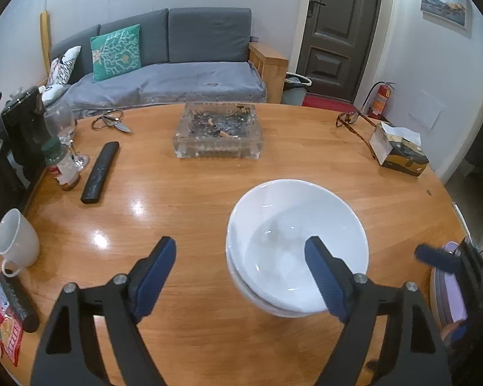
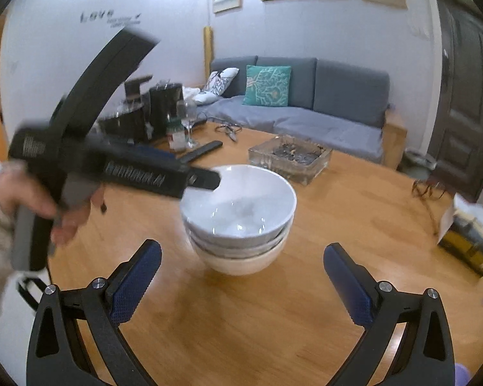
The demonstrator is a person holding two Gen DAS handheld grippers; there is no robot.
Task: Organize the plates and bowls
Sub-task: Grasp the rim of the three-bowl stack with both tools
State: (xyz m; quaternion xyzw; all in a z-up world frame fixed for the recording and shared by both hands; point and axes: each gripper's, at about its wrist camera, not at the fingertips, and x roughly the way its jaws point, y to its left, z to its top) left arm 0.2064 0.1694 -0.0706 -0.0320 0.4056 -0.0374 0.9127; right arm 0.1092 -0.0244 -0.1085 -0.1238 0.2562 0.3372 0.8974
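A stack of white bowls [image 1: 296, 241] stands on the round wooden table [image 1: 183, 212]; the right wrist view shows three nested bowls [image 2: 238, 218]. My left gripper [image 1: 241, 254] is open over the stack's near left rim, one finger above the top bowl's inside, the other outside it, neither pad pressing. From the right wrist view a hand holds that gripper, its black finger [image 2: 206, 180] over the bowl's rim. My right gripper [image 2: 241, 257] is open and empty, a little short of the stack. Lilac plates [image 1: 450, 289] lie at the table's right edge, partly hidden.
A glass ashtray [image 1: 217, 132] sits behind the bowls. On the left are a black remote [image 1: 99, 172], a small bottle [image 1: 59, 167], a white mug [image 1: 16, 241] and snack packets [image 1: 3, 321]. A tissue box [image 1: 399, 151] and glasses [image 1: 351, 119] lie far right.
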